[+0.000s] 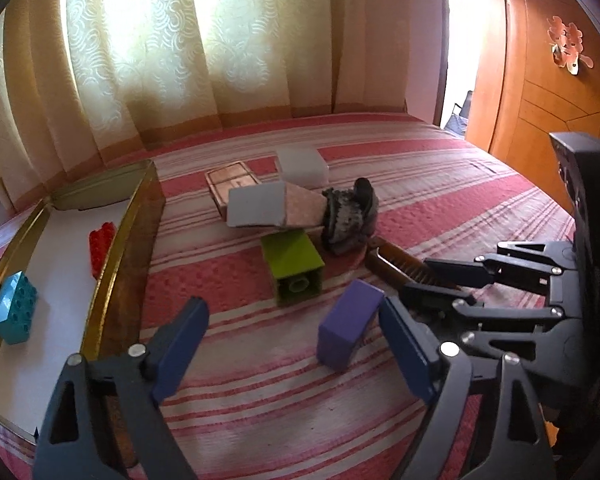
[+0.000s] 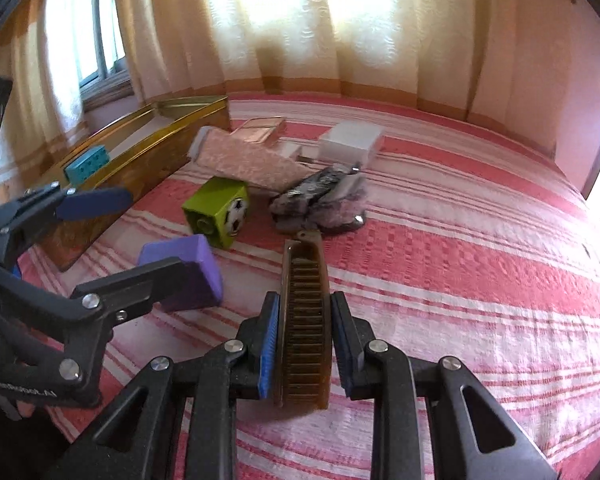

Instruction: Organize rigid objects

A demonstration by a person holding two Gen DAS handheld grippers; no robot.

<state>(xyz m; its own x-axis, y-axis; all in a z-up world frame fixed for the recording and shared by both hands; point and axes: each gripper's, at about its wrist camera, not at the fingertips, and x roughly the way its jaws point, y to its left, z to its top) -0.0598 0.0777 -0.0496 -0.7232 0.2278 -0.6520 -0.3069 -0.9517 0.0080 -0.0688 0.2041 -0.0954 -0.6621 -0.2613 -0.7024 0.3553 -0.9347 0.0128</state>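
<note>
I see a purple block point(image 1: 350, 322) standing tilted on the striped bed point(image 1: 440, 200), with a green brick point(image 1: 294, 270) on its side just past it, open end toward me and a football printed on one face. A brown comb point(image 2: 305, 320) lies lengthwise, teeth up. In the gold-rimmed tin point(image 1: 100, 280) at the left sit a teal brick point(image 1: 14, 308) and a red brick point(image 1: 101, 246), well apart
</note>
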